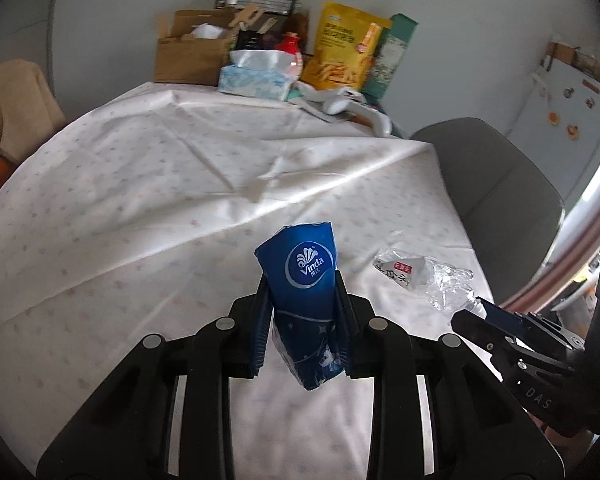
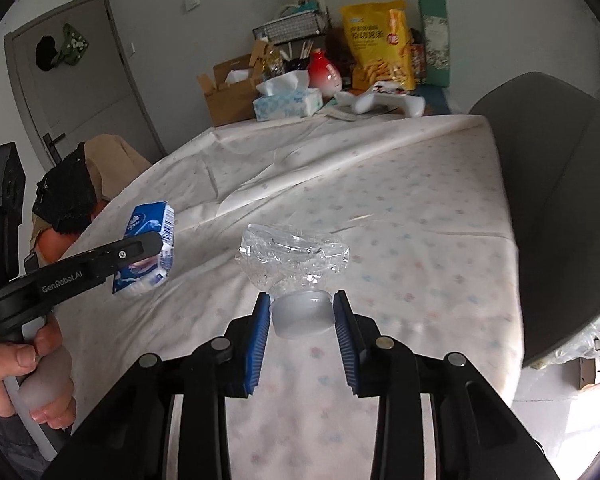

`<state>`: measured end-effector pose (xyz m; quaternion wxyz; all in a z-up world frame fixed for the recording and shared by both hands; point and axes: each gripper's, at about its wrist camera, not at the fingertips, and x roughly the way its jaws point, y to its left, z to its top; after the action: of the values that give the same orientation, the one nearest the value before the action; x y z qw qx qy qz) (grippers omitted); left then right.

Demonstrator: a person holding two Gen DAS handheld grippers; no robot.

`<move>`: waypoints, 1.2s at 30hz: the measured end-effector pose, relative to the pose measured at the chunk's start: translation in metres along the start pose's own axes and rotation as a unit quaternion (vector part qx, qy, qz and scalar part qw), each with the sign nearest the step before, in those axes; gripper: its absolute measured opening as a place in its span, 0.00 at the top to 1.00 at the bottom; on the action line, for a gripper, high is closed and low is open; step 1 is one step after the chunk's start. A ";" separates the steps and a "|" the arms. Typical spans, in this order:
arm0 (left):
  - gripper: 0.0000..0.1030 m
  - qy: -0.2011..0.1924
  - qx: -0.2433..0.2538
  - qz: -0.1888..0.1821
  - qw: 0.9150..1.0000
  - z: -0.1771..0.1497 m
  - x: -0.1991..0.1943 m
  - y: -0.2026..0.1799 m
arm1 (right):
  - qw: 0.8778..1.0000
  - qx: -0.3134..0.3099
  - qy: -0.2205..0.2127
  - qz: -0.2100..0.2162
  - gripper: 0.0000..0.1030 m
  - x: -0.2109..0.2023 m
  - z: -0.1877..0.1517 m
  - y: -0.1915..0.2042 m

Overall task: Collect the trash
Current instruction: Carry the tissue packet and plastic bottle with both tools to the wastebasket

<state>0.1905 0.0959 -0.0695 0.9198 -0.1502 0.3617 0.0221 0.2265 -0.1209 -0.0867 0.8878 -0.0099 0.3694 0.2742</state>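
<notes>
A blue Vinda tissue packet (image 1: 300, 304), creased and half flattened, is pinched upright between the pads of the left tool (image 1: 302, 312) and held above the table (image 1: 160, 168). A crushed clear plastic bottle (image 2: 294, 258) is gripped by its white cap in the right tool (image 2: 302, 320), also above the table. The table is covered with a wrinkled white dotted cloth, boxes and a yellow snack bag (image 1: 346, 50) are crowded at its far edge by the wall, and a grey chair (image 1: 496, 184) is set beside it.
</notes>
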 end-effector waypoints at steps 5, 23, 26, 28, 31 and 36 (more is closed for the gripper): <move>0.73 0.007 0.016 -0.027 0.999 -0.010 0.001 -0.026 | 1.000 0.010 -0.015 -0.017 0.69 -0.025 -0.008 -0.013; 0.73 0.031 0.090 -0.131 0.987 -0.035 0.011 -0.142 | 0.984 0.102 -0.055 -0.135 0.69 -0.134 -0.058 -0.116; 0.73 0.039 0.105 -0.146 0.983 -0.042 0.014 -0.164 | 0.978 0.118 -0.060 -0.161 0.69 -0.153 -0.072 -0.134; 0.73 0.046 0.116 -0.155 0.980 -0.048 0.016 -0.180 | 0.974 0.130 -0.061 -0.175 0.69 -0.163 -0.081 -0.147; 0.73 0.056 0.134 -0.166 0.975 -0.057 0.021 -0.205 | 0.966 0.156 -0.059 -0.196 0.69 -0.177 -0.098 -0.171; 0.73 0.072 0.161 -0.181 0.968 -0.072 0.028 -0.242 | 0.953 0.194 -0.042 -0.228 0.68 -0.193 -0.134 -0.211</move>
<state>0.2004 -0.1579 -0.0752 0.8922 -0.0645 0.3922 -0.2143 0.1324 -0.4219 -0.0957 0.9261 0.0899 0.3662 -0.0127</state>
